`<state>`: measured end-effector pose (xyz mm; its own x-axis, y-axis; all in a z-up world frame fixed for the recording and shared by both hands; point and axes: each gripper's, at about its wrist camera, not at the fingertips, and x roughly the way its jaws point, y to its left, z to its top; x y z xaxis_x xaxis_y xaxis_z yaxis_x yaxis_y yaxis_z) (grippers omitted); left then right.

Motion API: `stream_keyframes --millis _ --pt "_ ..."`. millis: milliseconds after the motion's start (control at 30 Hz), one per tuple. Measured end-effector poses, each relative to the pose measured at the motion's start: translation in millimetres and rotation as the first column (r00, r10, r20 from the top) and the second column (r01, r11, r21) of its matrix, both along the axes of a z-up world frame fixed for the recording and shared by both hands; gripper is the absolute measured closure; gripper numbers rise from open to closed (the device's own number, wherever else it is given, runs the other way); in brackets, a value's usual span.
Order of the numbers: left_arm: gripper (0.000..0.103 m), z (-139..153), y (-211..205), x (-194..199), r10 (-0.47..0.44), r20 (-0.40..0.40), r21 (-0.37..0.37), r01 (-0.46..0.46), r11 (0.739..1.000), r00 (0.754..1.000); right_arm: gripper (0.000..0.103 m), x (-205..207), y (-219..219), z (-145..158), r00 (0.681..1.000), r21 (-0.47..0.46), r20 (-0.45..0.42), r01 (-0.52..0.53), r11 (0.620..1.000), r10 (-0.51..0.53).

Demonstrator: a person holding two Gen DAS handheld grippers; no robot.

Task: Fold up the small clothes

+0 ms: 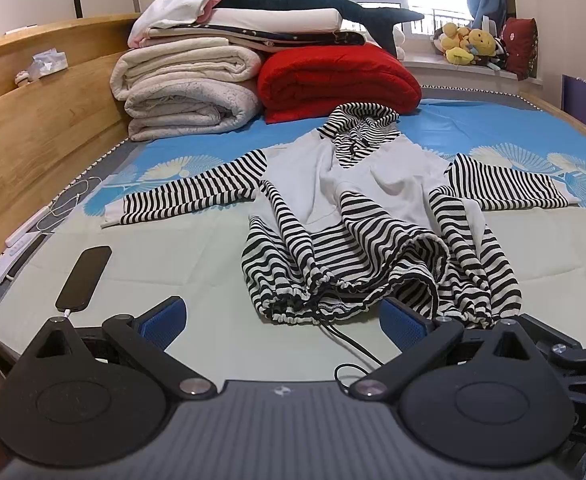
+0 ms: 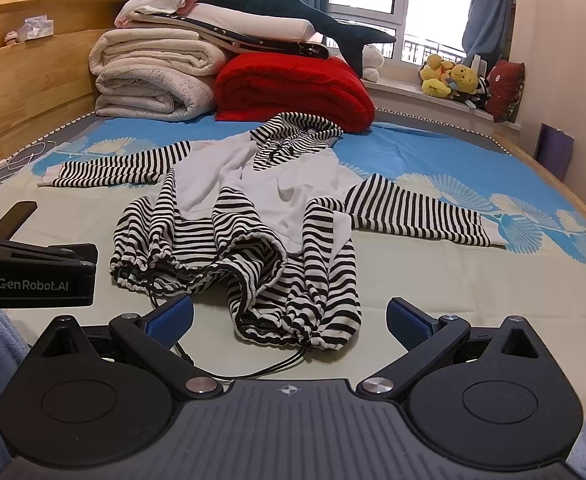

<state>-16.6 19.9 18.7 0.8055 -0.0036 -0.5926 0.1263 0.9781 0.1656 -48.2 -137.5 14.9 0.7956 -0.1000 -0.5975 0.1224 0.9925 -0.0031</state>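
I hold my left gripper [image 1: 283, 322] and right gripper [image 2: 289, 320] low and level over the bed [image 1: 173, 256], both spread wide, gripping nothing. The striped hoodie [image 1: 353, 208] lies crumpled just ahead, sleeves outspread; its drawstring [image 2: 277, 368] seems to trail beneath my right gripper.

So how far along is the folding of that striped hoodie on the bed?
Barely started. Done: the hoodie lies spread on the bed, sleeves out, though its hem is bunched up. In hand: nothing; the left tongs and right tongs are open, short of the hem. Left: smoothing the hem and every fold.
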Motion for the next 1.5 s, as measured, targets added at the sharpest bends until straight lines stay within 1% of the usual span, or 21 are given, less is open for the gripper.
stream_keyframes --millis 300,567,700,733,800,833,900,967,1033,1067,1100,1133,1167,1200,1233,1267,1300,1367,1400,1467,1500 --pt "0.000 0 1 2 0.001 -0.004 -0.002 -0.001 1.000 1.000 0.001 0 1 0 1.000 0.006 0.001 -0.009 1.000 0.009" --pt "0.000 -4 1 7 0.002 -0.025 -0.014 -0.002 1.000 1.000 0.001 5 2 -3 1.000 0.009 -0.017 -0.027 1.000 0.027" --pt "0.000 -7 0 10 -0.002 -0.029 -0.009 0.002 1.000 1.000 0.001 9 0 -5 0.999 0.018 -0.024 -0.023 1.000 0.023" --pt "0.000 -8 1 12 -0.005 -0.038 -0.022 0.004 1.000 0.999 0.001 10 0 -6 0.999 0.022 -0.028 -0.023 0.999 0.024" --pt "0.000 -9 7 21 -0.014 -0.066 -0.074 0.009 0.997 0.998 0.001 13 -3 -9 0.999 0.034 -0.035 -0.029 0.999 0.030" --pt "0.000 -11 12 28 -0.017 -0.085 -0.108 0.008 0.994 0.996 0.001 15 -6 -11 0.998 0.046 -0.040 -0.036 0.998 0.038" --pt "0.000 -14 22 45 -0.014 -0.100 -0.145 0.000 0.989 0.995 0.001 21 -19 -17 0.997 0.093 -0.054 -0.048 0.995 0.053" --pt "0.000 -21 31 69 0.010 -0.106 -0.139 -0.025 0.990 0.994 0.001 29 -40 -25 0.997 0.154 -0.074 -0.017 0.988 0.029" --pt "0.000 -31 41 101 0.044 -0.130 -0.131 -0.061 0.989 0.991 0.001 42 -70 -37 0.994 0.241 -0.105 0.045 0.969 -0.020" --pt "0.000 -36 47 117 0.043 -0.149 -0.148 -0.065 0.987 0.988 0.001 50 -85 -42 0.992 0.293 -0.119 0.074 0.953 -0.041" --pt "0.000 -43 52 135 0.037 -0.184 -0.172 -0.070 0.983 0.982 0.001 58 -100 -48 0.990 0.348 -0.132 0.098 0.932 -0.055" --pt "0.000 -50 57 153 0.039 -0.225 -0.193 -0.084 0.978 0.974 0.001 67 -115 -55 0.986 0.407 -0.152 0.123 0.905 -0.065" --pt "0.000 -58 61 171 0.038 -0.259 -0.212 -0.096 0.973 0.965 0.001 79 -131 -64 0.979 0.469 -0.186 0.161 0.868 -0.081" --pt "0.000 -66 64 187 0.041 -0.288 -0.224 -0.109 0.968 0.957 0.001 88 -141 -73 0.973 0.509 -0.210 0.189 0.840 -0.092" --pt "0.000 -75 67 200 0.060 -0.308 -0.220 -0.132 0.967 0.949 0.001 99 -148 -81 0.969 0.536 -0.231 0.205 0.819 -0.091" --pt "0.000 -83 69 212 0.086 -0.322 -0.206 -0.158 0.966 0.943 0.001 111 -151 -90 0.965 0.543 -0.252 0.208 0.813 -0.078" --pt "0.000 -91 71 222 0.103 -0.327 -0.198 -0.175 0.965 0.939 0.001 120 -149 -95 0.964 0.537 -0.258 0.194 0.821 -0.059" --pt "0.000 -106 74 238 0.098 -0.340 -0.212 -0.178 0.961 0.935 0.001 139 -138 -105 0.966 0.495 -0.259 0.156 0.854 -0.027" --pt "0.000 -113 75 244 0.078 -0.356 -0.242 -0.172 0.955 0.931 0.001 146 -133 -109 0.966 0.471 -0.256 0.144 0.870 -0.021" --pt "0.000 -123 76 256 0.066 -0.409 -0.297 -0.202 0.933 0.910 0.001 161 -126 -117 0.968 0.421 -0.250 0.134 0.897 -0.027" --pt "0.000 -126 76 259 0.062 -0.413 -0.322 -0.209 0.923 0.908 0.006 166 -122 -122 0.969 0.400 -0.248 0.123 0.908 -0.022"
